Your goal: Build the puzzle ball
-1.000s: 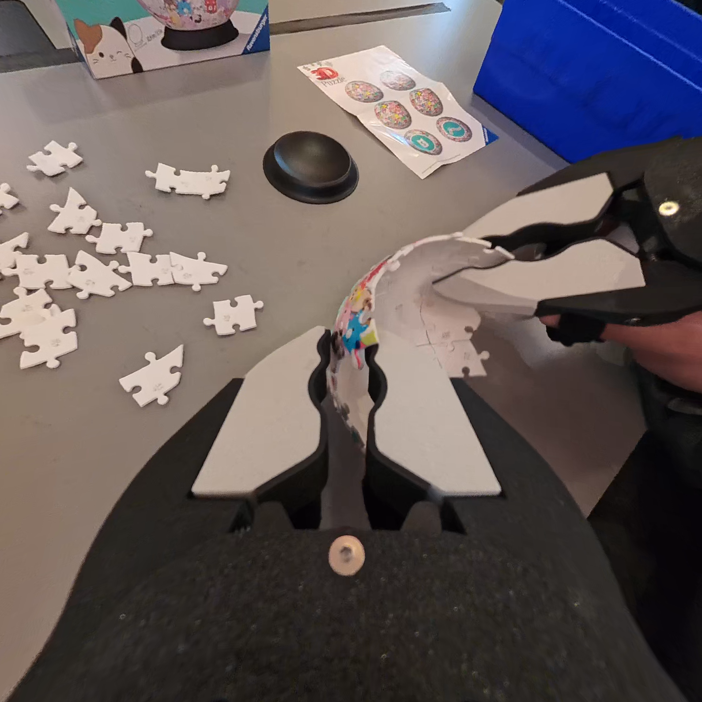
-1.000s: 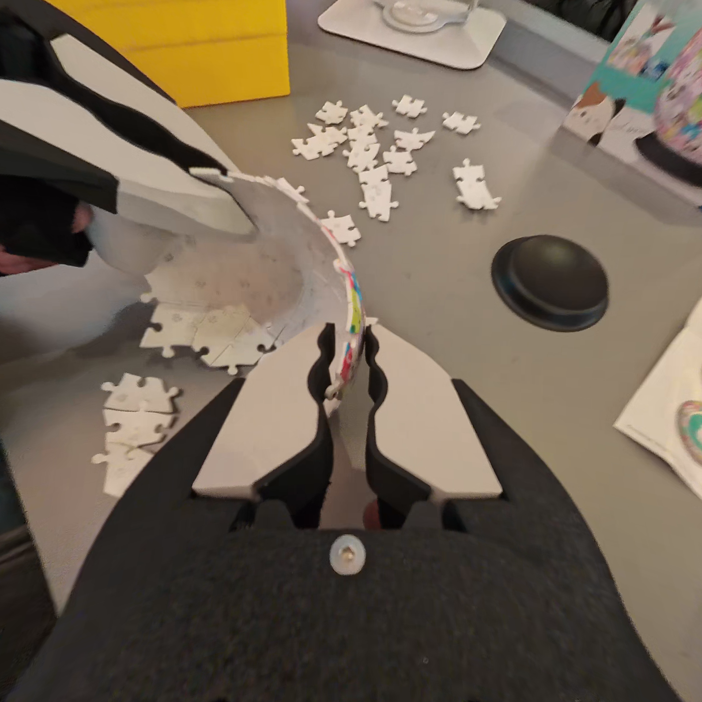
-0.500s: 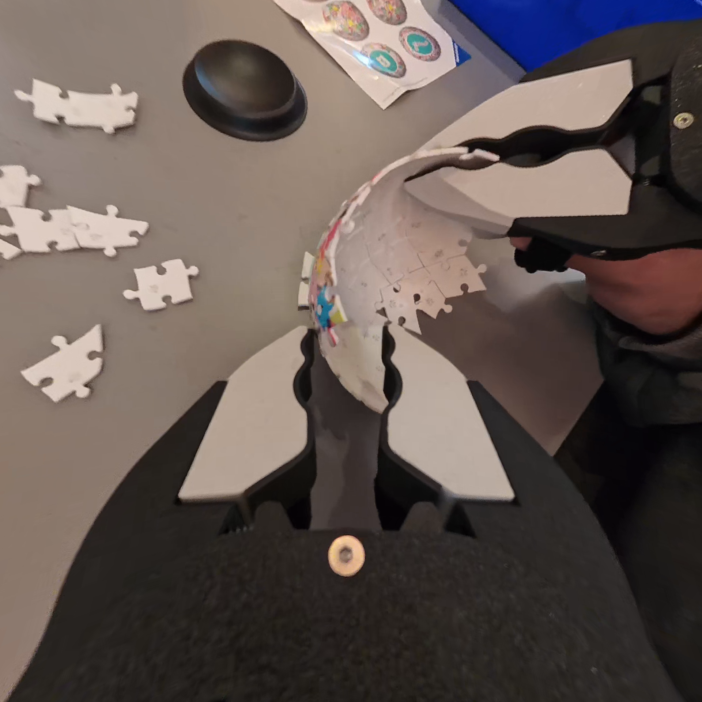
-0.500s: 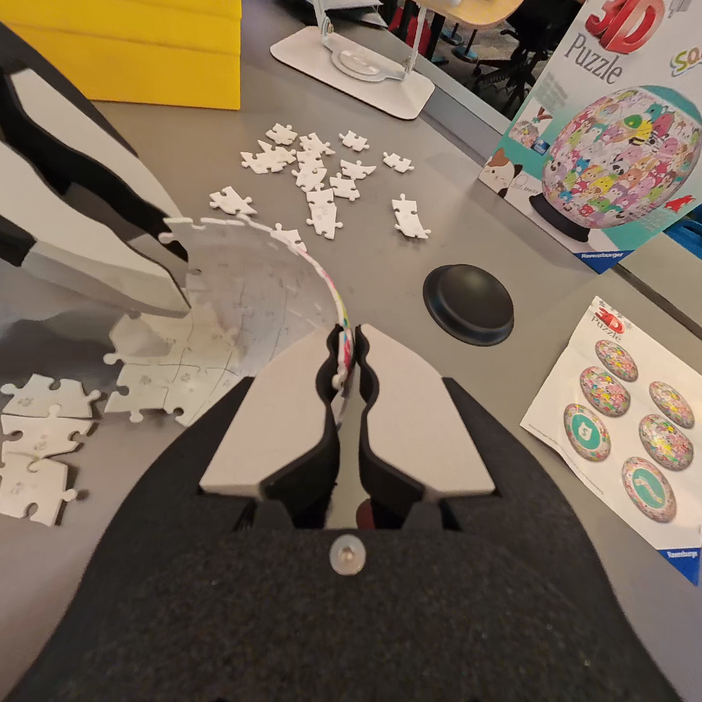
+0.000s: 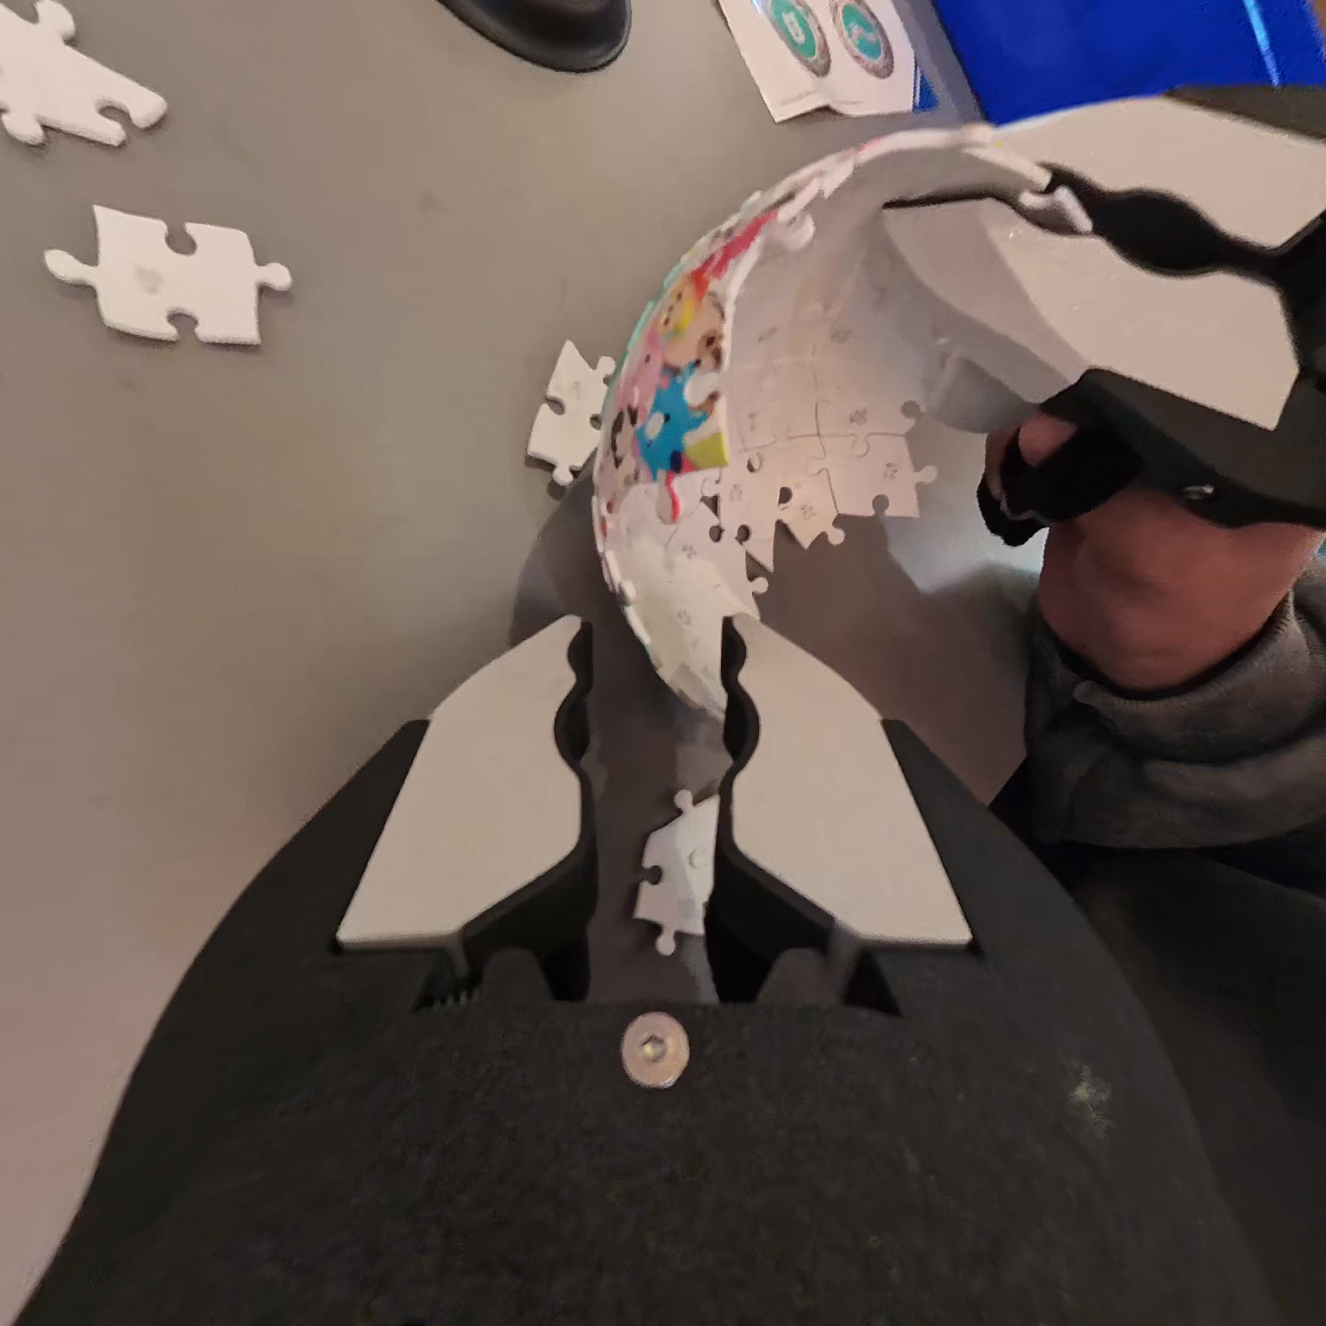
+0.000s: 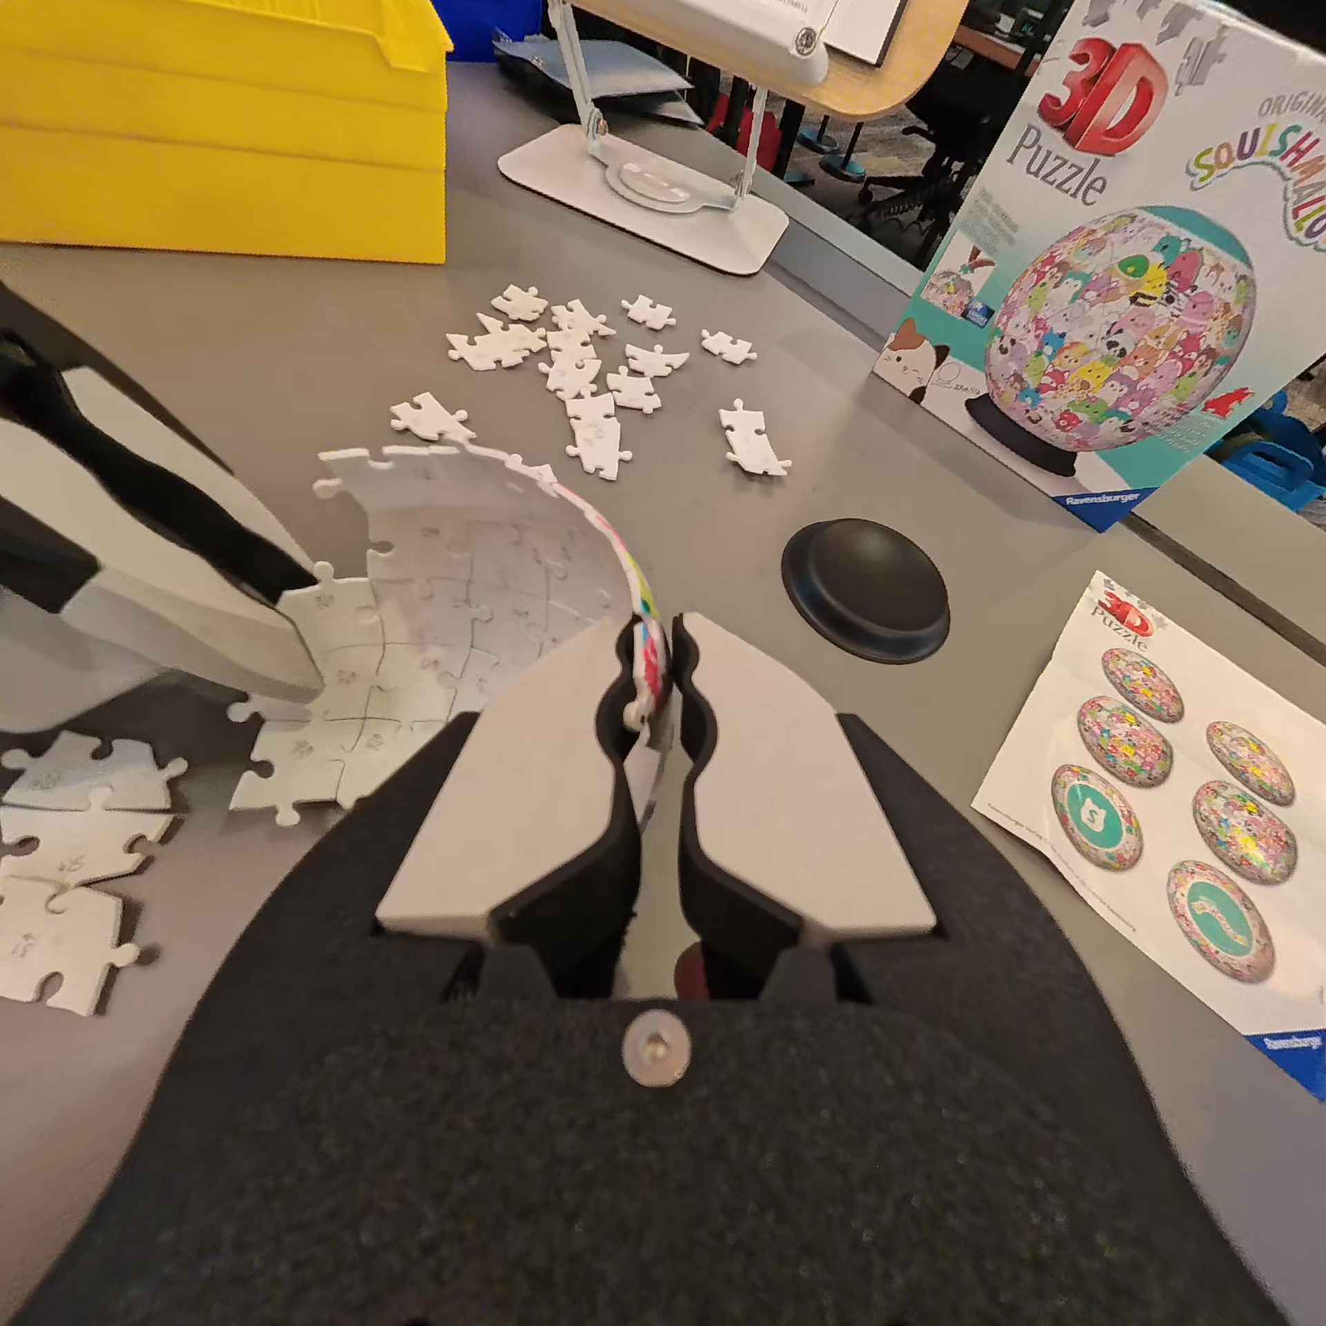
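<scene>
The puzzle ball (image 6: pixel 459 603) is only a part-made curved shell, held above the table (image 6: pixel 717 545). The right gripper (image 6: pixel 664 649) pinches its rim. The left gripper (image 5: pixel 656 649) is open narrowly by its bottom edge. Many loose pieces (image 6: pixel 595 366) wait.

Looked like an office or lab workroom, not a home. Plain grey tabletop (image 6: pixel 717 502) carried stacked yellow plastic bins (image 6: pixel 215 129) at the far left, and a blue bin (image 5: pixel 1112 50) showed in the left wrist view. A white metal stand base (image 6: pixel 646 194) sat at the far edge. Beyond it were a wooden desk edge (image 6: pixel 897 64) and office chair legs (image 6: pixel 911 172) on dark floor.
</scene>
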`<action>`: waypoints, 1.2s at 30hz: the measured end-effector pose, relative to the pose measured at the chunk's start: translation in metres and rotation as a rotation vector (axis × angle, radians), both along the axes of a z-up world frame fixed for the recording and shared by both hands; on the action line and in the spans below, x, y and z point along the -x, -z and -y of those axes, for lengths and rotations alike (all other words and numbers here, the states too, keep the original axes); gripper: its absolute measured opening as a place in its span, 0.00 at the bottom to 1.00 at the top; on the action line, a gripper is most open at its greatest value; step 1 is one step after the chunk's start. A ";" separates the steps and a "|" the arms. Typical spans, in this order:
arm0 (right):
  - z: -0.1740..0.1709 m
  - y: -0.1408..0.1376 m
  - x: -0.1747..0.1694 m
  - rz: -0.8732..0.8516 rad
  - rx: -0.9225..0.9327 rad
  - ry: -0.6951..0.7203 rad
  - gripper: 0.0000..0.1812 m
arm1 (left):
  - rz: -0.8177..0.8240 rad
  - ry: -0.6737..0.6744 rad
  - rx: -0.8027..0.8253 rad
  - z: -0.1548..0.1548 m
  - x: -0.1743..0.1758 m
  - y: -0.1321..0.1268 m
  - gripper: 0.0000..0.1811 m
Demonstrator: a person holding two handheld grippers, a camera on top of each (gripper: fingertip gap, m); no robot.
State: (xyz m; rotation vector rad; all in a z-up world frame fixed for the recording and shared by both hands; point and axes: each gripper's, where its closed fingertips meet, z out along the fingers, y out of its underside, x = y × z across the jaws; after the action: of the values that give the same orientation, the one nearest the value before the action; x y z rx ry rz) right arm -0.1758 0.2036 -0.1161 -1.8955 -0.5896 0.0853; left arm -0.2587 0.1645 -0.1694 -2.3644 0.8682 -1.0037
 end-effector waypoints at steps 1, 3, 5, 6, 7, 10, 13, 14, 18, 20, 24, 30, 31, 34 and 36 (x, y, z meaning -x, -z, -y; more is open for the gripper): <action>0.000 0.000 0.000 -0.001 0.002 0.000 0.03 | 0.021 -0.015 0.006 0.000 -0.002 -0.002 0.18; 0.000 0.001 -0.001 0.000 0.000 0.008 0.03 | 0.061 -0.054 0.004 -0.004 -0.003 -0.006 0.16; 0.000 0.001 -0.002 -0.007 0.002 0.013 0.03 | 0.042 -0.097 0.013 -0.009 0.000 -0.003 0.15; -0.001 0.001 -0.004 -0.011 0.002 0.021 0.03 | 0.024 -0.117 0.024 -0.010 0.002 0.001 0.14; -0.001 0.001 -0.005 -0.018 0.001 0.026 0.03 | 0.025 -0.128 0.032 -0.011 0.002 0.003 0.14; -0.001 0.002 -0.005 -0.033 0.008 0.027 0.04 | 0.054 -0.145 0.053 -0.010 0.000 0.003 0.11; 0.000 0.002 -0.003 -0.030 0.001 0.024 0.04 | 0.057 -0.145 0.050 -0.008 -0.003 0.001 0.04; 0.000 0.001 -0.003 -0.028 -0.002 0.023 0.04 | 0.045 -0.147 0.043 -0.008 -0.003 0.001 0.03; 0.001 0.000 -0.002 -0.033 -0.007 0.016 0.06 | 0.021 -0.158 0.020 -0.009 -0.004 0.001 0.03; 0.002 0.000 -0.001 -0.031 -0.006 0.005 0.08 | 0.005 -0.166 0.002 -0.010 -0.004 0.000 0.03; 0.006 0.003 0.005 -0.018 0.012 -0.034 0.13 | -0.032 -0.190 -0.064 -0.015 -0.002 -0.003 0.01; 0.040 0.000 0.011 0.022 0.046 -0.134 0.28 | -0.056 -0.196 -0.119 -0.019 -0.003 -0.006 0.01; 0.048 -0.003 0.012 0.012 0.053 -0.152 0.31 | -0.055 -0.196 -0.124 -0.019 -0.004 -0.007 0.01; 0.072 -0.022 0.007 0.004 0.043 -0.146 0.32 | -0.063 -0.198 -0.139 -0.021 -0.005 -0.008 0.01; 0.086 -0.033 0.005 0.021 0.041 -0.128 0.31 | -0.068 -0.200 -0.145 -0.022 -0.004 -0.008 0.01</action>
State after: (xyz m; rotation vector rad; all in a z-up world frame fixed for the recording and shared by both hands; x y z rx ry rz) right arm -0.1803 0.1178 -0.0831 -1.8987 -0.7282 0.1615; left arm -0.2544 0.1860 -0.1616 -2.3183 0.6876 -0.7596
